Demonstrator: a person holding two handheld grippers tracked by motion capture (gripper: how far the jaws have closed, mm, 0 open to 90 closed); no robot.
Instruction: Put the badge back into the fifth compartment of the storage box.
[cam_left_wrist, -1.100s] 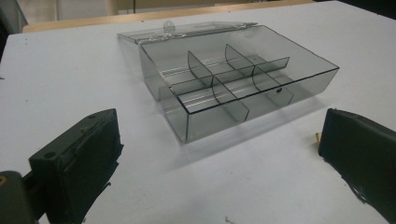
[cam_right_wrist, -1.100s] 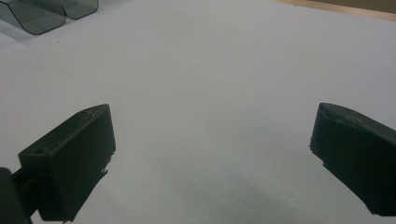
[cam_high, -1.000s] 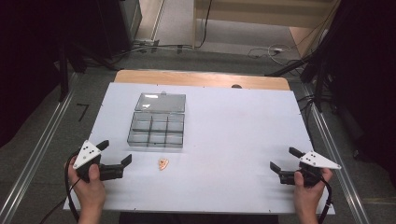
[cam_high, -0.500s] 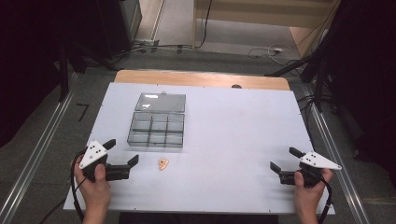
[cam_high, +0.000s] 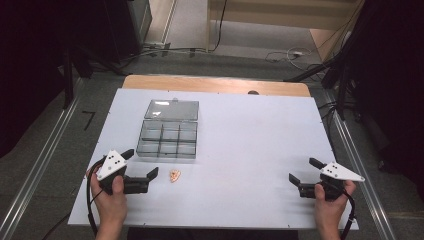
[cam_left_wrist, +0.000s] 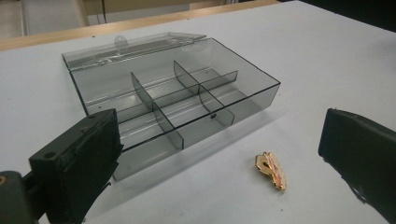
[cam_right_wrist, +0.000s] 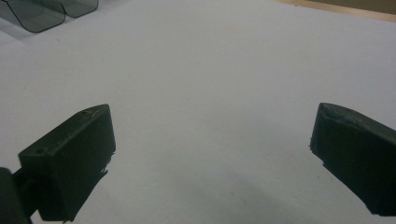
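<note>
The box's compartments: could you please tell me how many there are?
6, in the open box: two rows of three, one row along the hinged lid, the other along the front wall nearest the gold charm. All look empty.

Each hand holds a black tool. The left gripper has a white three-cornered plate on top with small dark dots on it. The right gripper has a white pointed plate too. A black cable loops from each tool past the wrist. The fingers are thick, black, blocky pads with flat faces and worn edges. The forearms are bare.
</note>
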